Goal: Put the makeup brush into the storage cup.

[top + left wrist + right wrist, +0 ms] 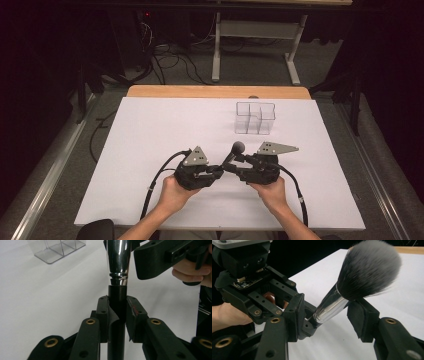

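While my left gripper [117, 312] clamps the black handle of the makeup brush [352, 287] near the table's [150, 130] middle, my right gripper [324, 315] stands open around its silver ferrule, bristles pointing far. Farther right sits a clear organizer [255, 118], well apart.

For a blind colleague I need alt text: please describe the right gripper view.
A makeup brush with a fluffy grey-black head and a shiny silver ferrule slants between the right claw's open black jaws. The left claw grips its handle end. Behind lies the white table.
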Action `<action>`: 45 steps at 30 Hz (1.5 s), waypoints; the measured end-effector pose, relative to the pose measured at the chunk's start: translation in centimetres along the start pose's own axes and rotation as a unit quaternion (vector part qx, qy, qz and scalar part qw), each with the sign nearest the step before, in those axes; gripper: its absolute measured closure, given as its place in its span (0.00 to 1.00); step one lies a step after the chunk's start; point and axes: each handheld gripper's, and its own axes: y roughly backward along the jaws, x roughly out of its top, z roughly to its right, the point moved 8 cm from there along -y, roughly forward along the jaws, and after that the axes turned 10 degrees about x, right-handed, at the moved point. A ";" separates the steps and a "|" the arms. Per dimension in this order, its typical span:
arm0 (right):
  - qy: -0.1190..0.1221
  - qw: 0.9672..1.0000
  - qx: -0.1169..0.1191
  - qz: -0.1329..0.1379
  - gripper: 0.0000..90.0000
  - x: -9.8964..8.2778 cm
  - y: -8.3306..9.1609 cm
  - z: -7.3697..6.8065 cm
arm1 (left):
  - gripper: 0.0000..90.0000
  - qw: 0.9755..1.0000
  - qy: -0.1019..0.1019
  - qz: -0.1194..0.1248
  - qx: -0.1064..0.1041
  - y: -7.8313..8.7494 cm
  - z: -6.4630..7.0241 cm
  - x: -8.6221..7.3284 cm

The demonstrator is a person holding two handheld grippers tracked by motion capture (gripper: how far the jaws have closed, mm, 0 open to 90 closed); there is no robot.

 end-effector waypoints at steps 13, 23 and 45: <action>-0.010 1.000 0.008 0.005 0.62 0.0 0.0 0.0 | 0.82 1.000 -0.003 0.000 0.000 -0.1 0.2 0.0; -0.018 1.000 0.010 0.005 0.70 0.0 0.1 0.1 | 0.82 1.000 -0.011 -0.002 0.002 -0.1 0.3 -0.1; 0.009 1.000 0.026 0.004 0.81 1.0 0.8 -1.1 | 0.58 1.000 -0.005 0.016 -0.014 0.3 0.7 0.1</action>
